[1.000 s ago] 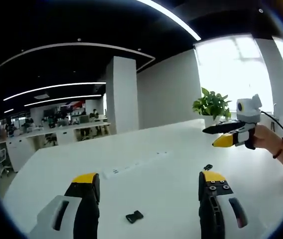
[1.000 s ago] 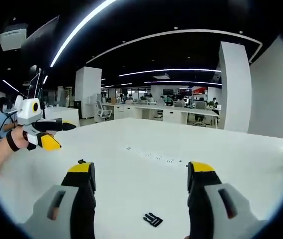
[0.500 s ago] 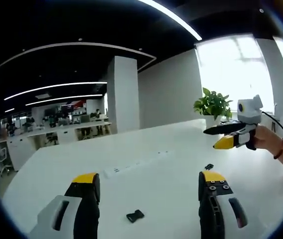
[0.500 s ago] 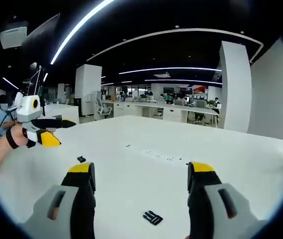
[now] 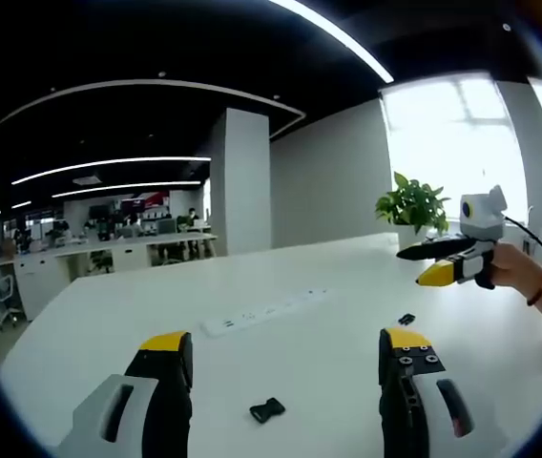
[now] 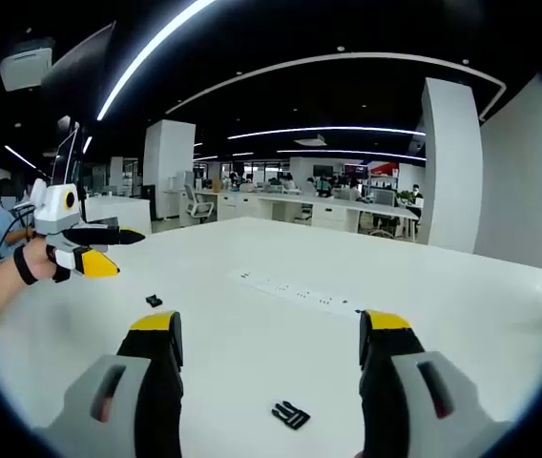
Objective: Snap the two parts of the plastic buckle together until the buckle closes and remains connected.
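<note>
Two black buckle parts lie apart on the white table (image 5: 99,329). One part (image 5: 267,410) lies low in the left gripper view, between and ahead of my left gripper's (image 5: 284,341) open jaws; in the right gripper view this part (image 6: 154,301) lies below the hand-held left gripper (image 6: 109,250). The pronged part (image 6: 291,414) lies ahead of my right gripper (image 6: 271,322), whose jaws stand wide with nothing between them. In the left gripper view that pronged part (image 5: 406,320) rests below the right gripper (image 5: 428,262), held up by a hand with its fingers spread.
A row of flush sockets (image 5: 261,310) crosses the table's middle (image 6: 300,291). A potted plant (image 5: 409,202) stands at the table's far edge by the window. A white pillar (image 5: 242,181) and distant desks with people lie beyond.
Both views have shifted slightly with the hands. The buckle parts lie where they were, and both grippers stay open above the table.
</note>
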`<action>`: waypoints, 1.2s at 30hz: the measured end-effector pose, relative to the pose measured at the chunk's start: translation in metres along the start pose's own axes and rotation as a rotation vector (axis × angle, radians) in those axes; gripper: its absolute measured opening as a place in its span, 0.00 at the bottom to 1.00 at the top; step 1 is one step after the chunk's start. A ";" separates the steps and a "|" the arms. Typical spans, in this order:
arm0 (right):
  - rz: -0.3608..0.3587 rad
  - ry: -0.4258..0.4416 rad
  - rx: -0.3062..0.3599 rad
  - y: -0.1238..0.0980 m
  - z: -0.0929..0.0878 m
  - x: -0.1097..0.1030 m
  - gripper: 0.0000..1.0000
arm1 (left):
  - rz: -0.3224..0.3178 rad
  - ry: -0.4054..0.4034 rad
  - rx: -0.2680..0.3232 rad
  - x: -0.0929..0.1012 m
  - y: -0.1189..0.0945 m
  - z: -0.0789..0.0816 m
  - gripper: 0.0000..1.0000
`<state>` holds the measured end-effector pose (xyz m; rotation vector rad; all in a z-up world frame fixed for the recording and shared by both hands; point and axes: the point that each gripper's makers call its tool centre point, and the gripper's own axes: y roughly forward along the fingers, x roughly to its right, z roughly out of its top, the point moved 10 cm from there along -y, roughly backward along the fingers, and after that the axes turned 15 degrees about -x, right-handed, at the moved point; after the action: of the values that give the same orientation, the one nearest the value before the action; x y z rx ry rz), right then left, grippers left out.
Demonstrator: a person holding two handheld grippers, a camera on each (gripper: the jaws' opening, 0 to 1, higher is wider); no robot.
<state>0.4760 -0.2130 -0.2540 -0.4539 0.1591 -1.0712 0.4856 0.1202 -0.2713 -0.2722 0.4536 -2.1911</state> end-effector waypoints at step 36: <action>-0.014 0.022 -0.024 0.004 -0.020 0.009 0.69 | -0.025 -0.024 -0.038 0.001 0.005 -0.015 0.80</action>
<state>0.4768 -0.2245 -0.2726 -0.4658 0.1890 -1.0888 0.4833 0.1198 -0.2865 -0.3259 0.4815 -2.2031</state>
